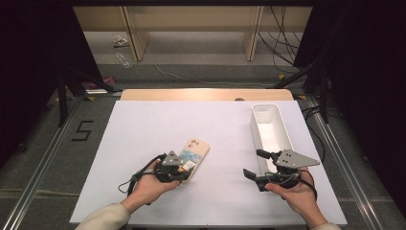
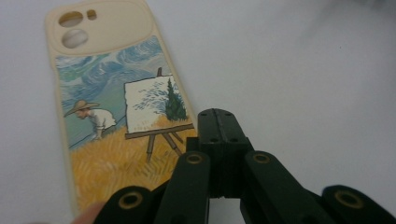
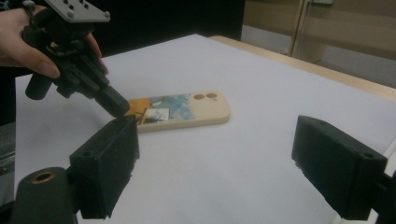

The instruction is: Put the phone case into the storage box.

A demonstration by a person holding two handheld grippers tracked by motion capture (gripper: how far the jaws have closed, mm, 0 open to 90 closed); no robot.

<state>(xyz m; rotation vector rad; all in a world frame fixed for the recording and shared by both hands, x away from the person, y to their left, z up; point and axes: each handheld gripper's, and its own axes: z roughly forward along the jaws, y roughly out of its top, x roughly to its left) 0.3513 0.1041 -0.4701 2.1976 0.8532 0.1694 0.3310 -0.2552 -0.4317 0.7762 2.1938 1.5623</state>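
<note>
- Item: phone case [image 1: 194, 157], cream rim, painted field scene with an easel; lay flat, printed side up, on the white table sheet [image 1: 158, 124], left of centre, camera cut-outs at its far end.
- Left gripper [image 1: 179, 168]: jaws pressed together with nothing between them, tip resting at or just above the case's near end, toward its right edge; contact could not be confirmed from the left gripper view [image 2: 215, 122].
- Right gripper [image 1: 253, 164]: jaws spread wide and empty, held near the table's right side, just beside the near end of the white tray [image 1: 282, 125], well apart from the case.
- Tray: long, white, empty, lying on the right side of the sheet.
- Handling note (judgement): a flat, thin case gave no edge to pinch; the closed tip would best press lightly and slide or tilt it, so one long edge lifted for the open jaws.
- Caution (judgement): heavy pressure could skid the case.
</note>
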